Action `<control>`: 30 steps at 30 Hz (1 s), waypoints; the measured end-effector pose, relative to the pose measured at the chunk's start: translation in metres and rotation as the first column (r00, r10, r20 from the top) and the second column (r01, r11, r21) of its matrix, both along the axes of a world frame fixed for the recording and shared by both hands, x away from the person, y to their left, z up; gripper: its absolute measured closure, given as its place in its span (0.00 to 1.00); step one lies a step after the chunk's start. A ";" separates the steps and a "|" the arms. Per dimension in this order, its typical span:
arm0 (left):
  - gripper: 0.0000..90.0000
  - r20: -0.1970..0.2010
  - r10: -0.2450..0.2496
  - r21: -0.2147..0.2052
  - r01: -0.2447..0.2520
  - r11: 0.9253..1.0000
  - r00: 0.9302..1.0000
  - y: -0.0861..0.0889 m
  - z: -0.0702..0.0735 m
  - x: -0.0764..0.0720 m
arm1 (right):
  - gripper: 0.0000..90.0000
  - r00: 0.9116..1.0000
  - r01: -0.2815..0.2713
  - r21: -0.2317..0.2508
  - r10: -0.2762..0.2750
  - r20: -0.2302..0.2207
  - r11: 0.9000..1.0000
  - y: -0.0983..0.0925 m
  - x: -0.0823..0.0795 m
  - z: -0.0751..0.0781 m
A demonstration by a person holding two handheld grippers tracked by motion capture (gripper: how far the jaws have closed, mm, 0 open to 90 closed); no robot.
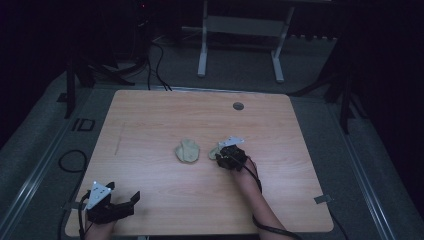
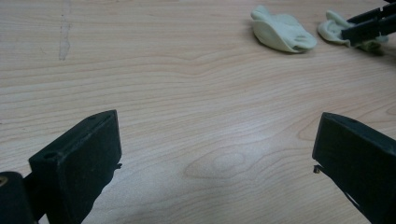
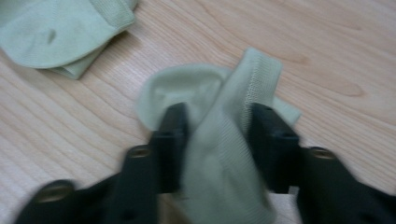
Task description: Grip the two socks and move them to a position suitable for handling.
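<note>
Now the right gripper (image 3: pixel 217 128) is clamping a pale green sock (image 3: pixel 224 154) bunched between its jaws, a second sock (image 3: pixel 56 32) lying just beyond; the left gripper (image 2: pixel 217 154) is resting with jaws wide apart

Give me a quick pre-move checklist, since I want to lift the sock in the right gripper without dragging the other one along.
1. Sock sits between the right gripper jaws: ok.
2. Pads pressing firmly enough to hold: cannot tell; the cloth bunches between both jaws.
3. Second sock lies apart from the gripped one: ok.
4. Left gripper open and nothing in it: ok.
5. Bare table around the socks: ok.
</note>
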State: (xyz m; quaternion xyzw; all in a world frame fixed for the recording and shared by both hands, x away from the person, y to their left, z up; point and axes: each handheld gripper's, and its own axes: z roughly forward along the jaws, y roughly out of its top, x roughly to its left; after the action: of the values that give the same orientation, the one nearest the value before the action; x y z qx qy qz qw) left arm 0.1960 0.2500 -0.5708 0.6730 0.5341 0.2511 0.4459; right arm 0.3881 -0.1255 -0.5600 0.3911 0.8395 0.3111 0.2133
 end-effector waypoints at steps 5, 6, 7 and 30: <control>0.02 0.001 0.003 0.000 -0.003 1.000 1.000 0.000 0.000 -0.001 | 0.88 1.000 0.010 -0.057 -0.009 0.024 0.998 0.002 -0.002 0.002; 0.01 0.001 0.004 0.000 -0.004 1.000 1.000 0.001 0.001 -0.002 | 0.89 1.000 0.013 -0.056 -0.012 0.013 0.998 0.002 -0.001 0.004; 0.02 0.001 0.004 0.000 -0.004 1.000 1.000 0.001 0.001 -0.002 | 0.89 1.000 0.013 -0.056 -0.012 0.013 0.998 0.002 -0.001 0.004; 0.02 -0.008 -0.008 -0.001 0.008 1.000 1.000 -0.003 0.001 -0.002 | 0.89 0.992 -0.113 0.034 0.111 0.056 0.993 -0.019 -0.078 0.064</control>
State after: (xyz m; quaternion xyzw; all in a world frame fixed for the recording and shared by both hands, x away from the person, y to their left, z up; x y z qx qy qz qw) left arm 0.1945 0.2465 -0.5699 0.6758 0.5334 0.2461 0.4451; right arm 0.3100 -0.1450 -0.4960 0.3387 0.8481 0.3487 0.2107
